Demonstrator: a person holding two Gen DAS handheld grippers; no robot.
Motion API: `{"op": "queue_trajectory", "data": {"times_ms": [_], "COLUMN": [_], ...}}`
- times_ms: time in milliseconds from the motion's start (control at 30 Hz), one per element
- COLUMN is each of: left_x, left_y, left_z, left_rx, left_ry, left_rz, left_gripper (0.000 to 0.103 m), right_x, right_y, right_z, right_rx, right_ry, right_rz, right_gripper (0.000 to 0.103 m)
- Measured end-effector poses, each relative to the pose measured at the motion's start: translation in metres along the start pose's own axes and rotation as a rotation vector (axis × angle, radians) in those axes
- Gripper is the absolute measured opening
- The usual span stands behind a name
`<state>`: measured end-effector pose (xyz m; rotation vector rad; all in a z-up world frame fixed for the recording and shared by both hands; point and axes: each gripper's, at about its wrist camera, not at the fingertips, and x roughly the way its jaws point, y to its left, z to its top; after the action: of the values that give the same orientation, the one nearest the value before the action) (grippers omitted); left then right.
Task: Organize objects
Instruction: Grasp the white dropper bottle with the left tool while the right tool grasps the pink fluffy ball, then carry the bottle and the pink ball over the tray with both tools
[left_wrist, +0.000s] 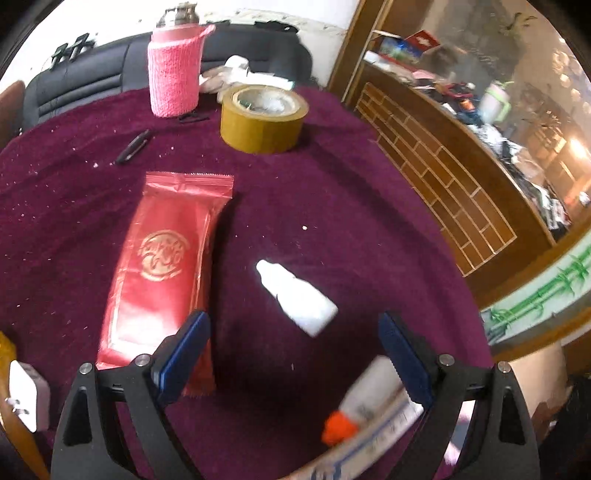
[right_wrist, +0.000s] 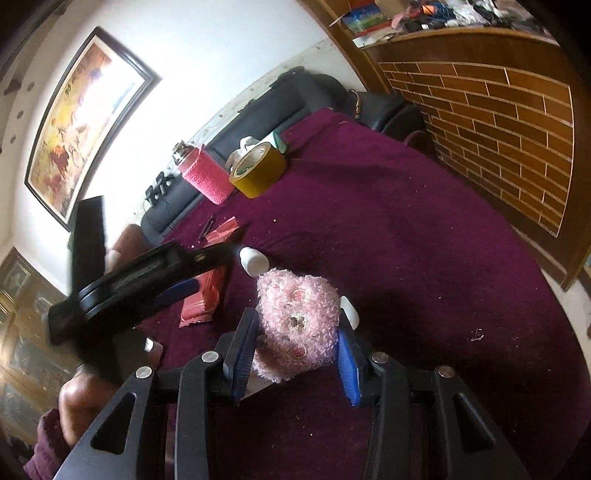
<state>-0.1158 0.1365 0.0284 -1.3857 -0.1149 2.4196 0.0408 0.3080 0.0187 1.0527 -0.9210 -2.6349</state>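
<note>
Nearest my left cam: a white tube with orange cap (left_wrist: 364, 410), blurred, lying in a shallow box or tray I can't resolve, just in front of the left claw's far-side finger. Left claw (left_wrist: 295, 358) is spread wide, nothing between the pads, over bare cloth.

Count on the table (left_wrist: 332, 192), maroon cloth:
- 1 red foil packet (left_wrist: 166, 266), lying flat, its near end under the left claw's left finger
- 1 small white dropper bottle (left_wrist: 295, 295), on its side, just ahead of the open claw
- 1 roll of brown tape (left_wrist: 264, 118), flat, far side
- 1 flask in pink knit sleeve (left_wrist: 173, 74), upright, beside the tape
- 1 black pen-like item (left_wrist: 133, 146), near the flask
- 1 pink plush toy (right_wrist: 295, 325)

Right claw (right_wrist: 295, 354) is clenched on the plush toy, both blue pads pressed into its sides, toy face toward the camera. A second white object (right_wrist: 351, 312) sits just behind the toy; can't tell what it is.

Room: right half of the table is open cloth, only crumbs. Table edge curves close to the brick-pattern wood panel (right_wrist: 498, 129). Far edge meets a dark sofa (left_wrist: 92, 74). Left claw body crosses the right cam's left side, above the packet.
</note>
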Motion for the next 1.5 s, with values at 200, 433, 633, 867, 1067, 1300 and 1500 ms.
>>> {"op": "queue_trajectory", "data": {"times_ms": [200, 433, 633, 867, 1067, 1300, 1500], "left_x": [0.026, 0.038, 0.036, 0.030, 0.020, -0.006, -0.045], "left_y": [-0.003, -0.018, -0.022, -0.026, -0.013, -0.003, 0.002], "left_z": [0.004, 0.001, -0.004, -0.010, -0.016, -0.034, -0.062], "left_rx": [0.017, 0.084, 0.100, 0.110, 0.047, -0.016, -0.045], "left_ry": [0.026, 0.011, -0.029, -0.037, -0.032, -0.038, -0.071], "left_rz": [0.075, 0.182, 0.233, 0.205, 0.141, 0.053, -0.033], "left_gripper": [0.091, 0.070, 0.055, 0.025, 0.025, 0.025, 0.025], "right_x": [0.001, 0.001, 0.000, 0.002, 0.008, 0.011, 0.015], "right_y": [-0.007, -0.008, -0.008, -0.007, -0.009, -0.009, -0.010], "right_z": [-0.001, 0.000, 0.000, -0.002, -0.003, -0.005, -0.005], "right_rx": [0.019, 0.025, 0.018, 0.009, 0.005, -0.009, -0.020], "right_ry": [0.008, 0.011, 0.012, 0.016, 0.028, 0.036, 0.040], "right_rz": [0.048, 0.074, 0.073, 0.050, 0.020, -0.010, -0.039], "right_gripper": [0.045, 0.045, 0.045, 0.045, 0.045, 0.045, 0.045]}}
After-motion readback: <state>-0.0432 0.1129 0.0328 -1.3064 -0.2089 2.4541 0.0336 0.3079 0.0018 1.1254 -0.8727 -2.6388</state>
